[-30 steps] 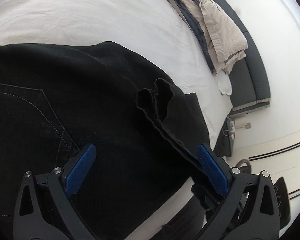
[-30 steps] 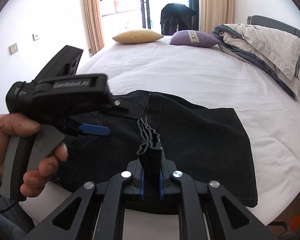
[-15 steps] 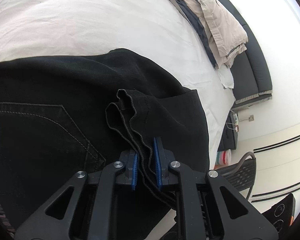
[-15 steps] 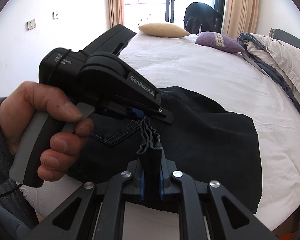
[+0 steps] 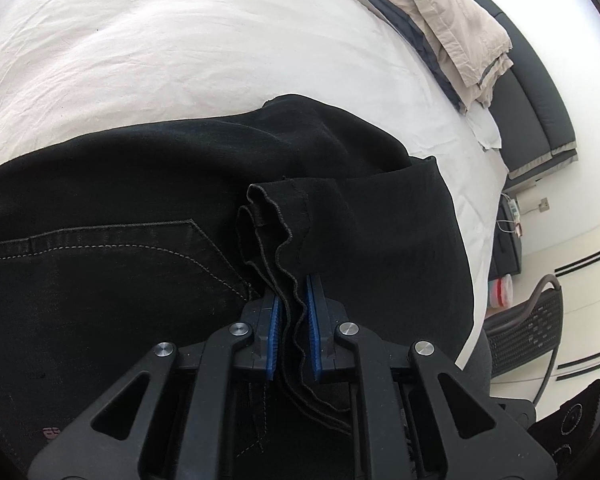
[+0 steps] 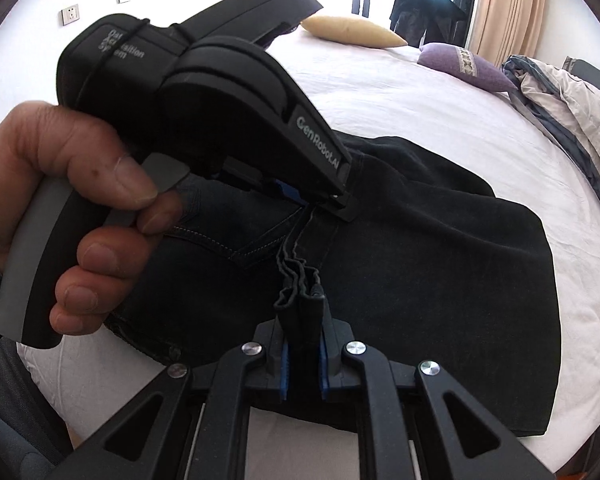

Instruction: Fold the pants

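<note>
Gripping the bunched hem layers of the black jeans (image 5: pixel 148 264), the left gripper (image 5: pixel 293 334) is holding its blue fingers (image 5: pixel 274 340) closed on the wavy fabric edges. The right gripper (image 6: pixel 303 354) is doing the same a little further along that hem, with its fingers (image 6: pixel 284 370) pressed on a thick stack of folded cloth. In the right wrist view, the person's hand (image 6: pixel 80 216) is squeezing the trigger of the left tool, probably so the layers are not slipping apart.

The jeans are lying on the white bed sheet (image 5: pixel 180 52), near the edge of the bed, with the back pocket (image 5: pixel 112 256) facing up and the leg part already doubled over the seat. Both grippers are pinching the hem side by side, and I judge this is for carrying all layers together in one fold. A folded beige blanket (image 5: pixel 452 28) and a purple cushion (image 6: pixel 466 66) are resting well apart from the work.
</note>
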`<state>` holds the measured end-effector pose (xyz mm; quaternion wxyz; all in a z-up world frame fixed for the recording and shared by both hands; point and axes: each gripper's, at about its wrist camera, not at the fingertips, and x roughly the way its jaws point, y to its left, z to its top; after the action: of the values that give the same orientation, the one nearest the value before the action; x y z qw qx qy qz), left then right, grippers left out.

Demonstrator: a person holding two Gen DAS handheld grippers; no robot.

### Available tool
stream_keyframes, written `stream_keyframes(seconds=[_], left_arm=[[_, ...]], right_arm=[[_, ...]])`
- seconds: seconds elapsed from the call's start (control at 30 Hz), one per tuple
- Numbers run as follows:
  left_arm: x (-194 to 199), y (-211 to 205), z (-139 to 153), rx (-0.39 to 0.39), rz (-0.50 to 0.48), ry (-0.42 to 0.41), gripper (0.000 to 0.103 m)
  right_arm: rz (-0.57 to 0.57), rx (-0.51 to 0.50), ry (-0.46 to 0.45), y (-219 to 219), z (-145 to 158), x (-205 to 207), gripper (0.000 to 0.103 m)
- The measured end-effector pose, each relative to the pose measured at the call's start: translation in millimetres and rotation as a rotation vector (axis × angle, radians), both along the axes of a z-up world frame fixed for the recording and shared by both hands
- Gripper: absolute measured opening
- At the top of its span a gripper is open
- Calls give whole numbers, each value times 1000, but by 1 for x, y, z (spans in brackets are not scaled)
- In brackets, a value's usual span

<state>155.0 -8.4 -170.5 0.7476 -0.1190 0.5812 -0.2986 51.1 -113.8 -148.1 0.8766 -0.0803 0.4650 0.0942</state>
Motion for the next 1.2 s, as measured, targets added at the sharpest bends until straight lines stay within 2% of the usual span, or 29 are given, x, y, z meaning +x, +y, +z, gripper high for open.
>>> stream_keyframes(seconds=[0.1, 0.17, 0.27, 0.3, 0.37, 0.4, 0.43, 0.5, 0.63, 0.77, 0.9, 1.03, 1.13, 1.2], left_arm=[[-5, -4, 0, 11, 0, -22, 12], [-8, -9, 1, 29, -4, -28, 13], [-11, -16, 9, 75, -4, -43, 14], [-14, -17, 14, 117, -7, -71, 19], [-19, -23, 26, 233, 1, -143, 33], [-21, -24, 31, 266, 7, -170, 55], [-22, -22, 36, 283, 19, -190, 70], [-23, -23, 45, 326, 41, -226, 71], [-24, -32, 61, 407, 58, -295, 71], [-25, -46, 69, 411, 51, -317, 71], [-21, -52, 72, 422, 48, -323, 71], [-21, -62, 72, 434, 42, -328, 71], [-19, -65, 72, 440, 41, -327, 71], [-19, -68, 71, 443, 37, -324, 71]], right_arm=[[8, 1, 9, 2, -5, 1, 14], [30, 23, 25, 2, -7, -2, 20], [79, 138, 66, -6, 0, -9, 43], [96, 194, 72, -13, 6, -12, 48], [94, 254, 61, -33, 19, -17, 49], [80, 297, 60, -47, 24, -18, 49], [61, 353, 65, -64, 29, -17, 49], [14, 443, 51, -103, 37, -14, 49], [-85, 560, 55, -176, 41, 4, 49], [-100, 672, 94, -227, 30, 32, 49], [-75, 817, 140, -256, 10, 62, 48], [-82, 906, 168, -272, -13, 87, 48], [-98, 923, 222, -277, -29, 102, 48], [-95, 915, 254, -275, -42, 103, 42]])
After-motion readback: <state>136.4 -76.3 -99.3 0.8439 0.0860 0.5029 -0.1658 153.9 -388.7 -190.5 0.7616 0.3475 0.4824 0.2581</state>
